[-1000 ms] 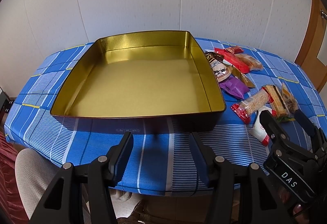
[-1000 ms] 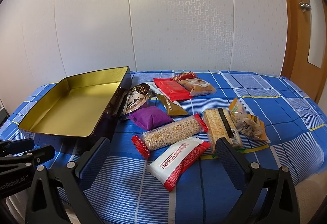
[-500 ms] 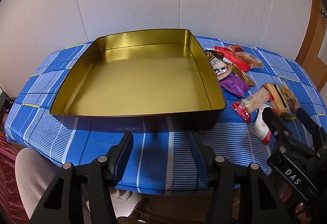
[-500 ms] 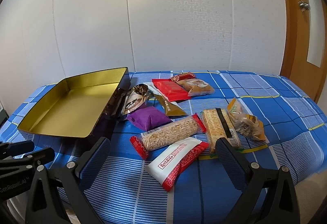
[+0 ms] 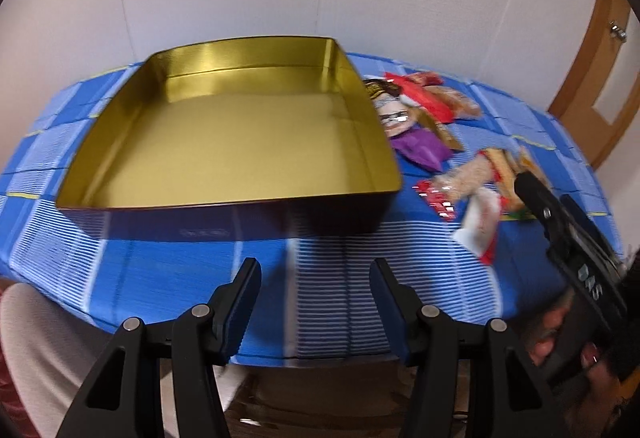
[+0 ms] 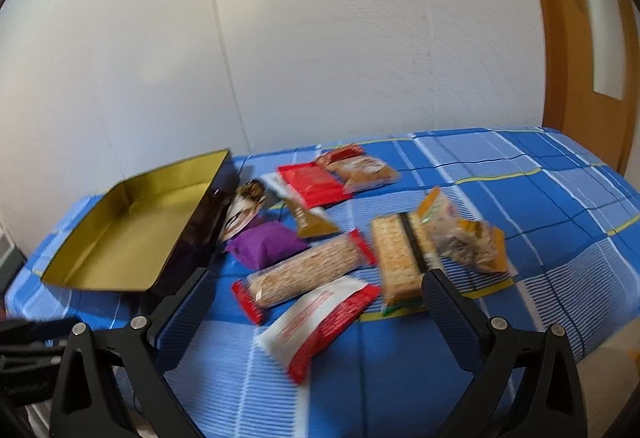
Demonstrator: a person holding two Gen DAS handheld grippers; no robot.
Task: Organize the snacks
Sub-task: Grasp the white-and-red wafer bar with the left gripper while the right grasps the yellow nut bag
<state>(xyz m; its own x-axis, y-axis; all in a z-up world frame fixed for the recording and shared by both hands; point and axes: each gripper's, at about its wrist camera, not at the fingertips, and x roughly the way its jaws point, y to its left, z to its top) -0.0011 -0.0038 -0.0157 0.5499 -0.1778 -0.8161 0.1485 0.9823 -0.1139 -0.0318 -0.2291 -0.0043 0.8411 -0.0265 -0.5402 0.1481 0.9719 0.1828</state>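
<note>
A gold tin tray (image 5: pixel 240 134) stands empty on the blue checked tablecloth; it shows at the left of the right wrist view (image 6: pixel 132 230). Several wrapped snacks lie to its right: a white and red packet (image 6: pixel 320 322), a long cereal bar (image 6: pixel 308 274), a purple pouch (image 6: pixel 266 244), a cracker pack (image 6: pixel 400 258), a red pack (image 6: pixel 314 184). My left gripper (image 5: pixel 316 286) is open and empty before the tray's near wall. My right gripper (image 6: pixel 318 302) is open wide and empty, just short of the white and red packet.
The table's near edge (image 5: pixel 320 354) lies under both grippers. A white wall stands behind the table. A wooden door (image 6: pixel 580 38) is at the far right. The right gripper also shows in the left wrist view (image 5: pixel 560 214).
My right gripper has moved forward and tilted down towards the snacks, which now look larger. My left gripper has shifted slightly; the view is blurred. Nothing was picked up.
</note>
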